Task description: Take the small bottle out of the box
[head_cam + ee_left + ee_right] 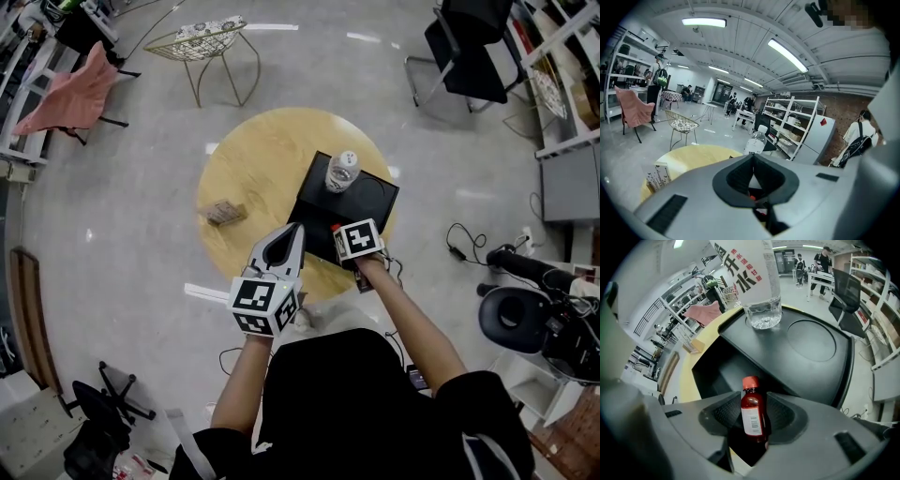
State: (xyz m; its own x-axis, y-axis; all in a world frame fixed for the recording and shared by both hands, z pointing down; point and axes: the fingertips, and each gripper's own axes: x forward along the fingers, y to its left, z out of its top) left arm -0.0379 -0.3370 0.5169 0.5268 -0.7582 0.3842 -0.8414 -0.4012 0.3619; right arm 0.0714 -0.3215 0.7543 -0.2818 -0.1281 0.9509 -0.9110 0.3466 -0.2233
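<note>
A small red bottle point(752, 416) with a red cap point(335, 228) and a white label stands upright at the dark open mouth of the black box point(811, 348). My right gripper point(753, 398) has its jaws on either side of the bottle with a little gap, so it is open. The box point(370, 202) lies on the round yellow table point(253, 159), with a large clear water bottle point(342, 171) standing on its lid. My left gripper point(297, 230) hovers by the box's near left corner, its jaws meeting at the tip point(753, 157), empty.
A small patterned carton point(225, 212) lies on the table's left side. Around the table stand a wire chair point(208, 42), a chair draped in pink cloth point(70, 94) and a black office chair point(469, 47). Shelving point(562, 103) lines the right.
</note>
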